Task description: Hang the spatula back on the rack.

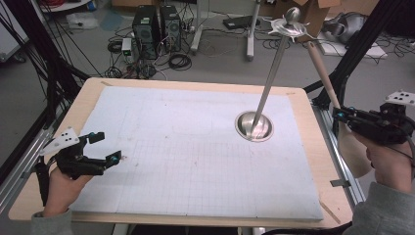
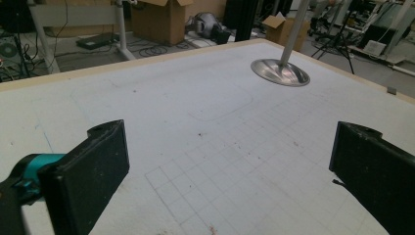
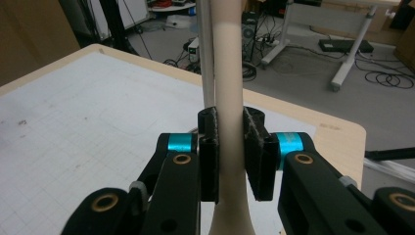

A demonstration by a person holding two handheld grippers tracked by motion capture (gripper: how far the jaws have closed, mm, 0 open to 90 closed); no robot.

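Right gripper [image 3: 230, 152] pinching wooden spatula handle [image 3: 230, 88] off table's right edge; left gripper [image 2: 230, 171] spread wide, empty, near-left over mat [image 1: 195, 147].

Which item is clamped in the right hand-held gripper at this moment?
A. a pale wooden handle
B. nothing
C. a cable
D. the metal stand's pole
A: in the right gripper view the right hand-held gripper has its jaws pressed on both sides of the pale wooden handle, while the metal stand sits apart on the table.
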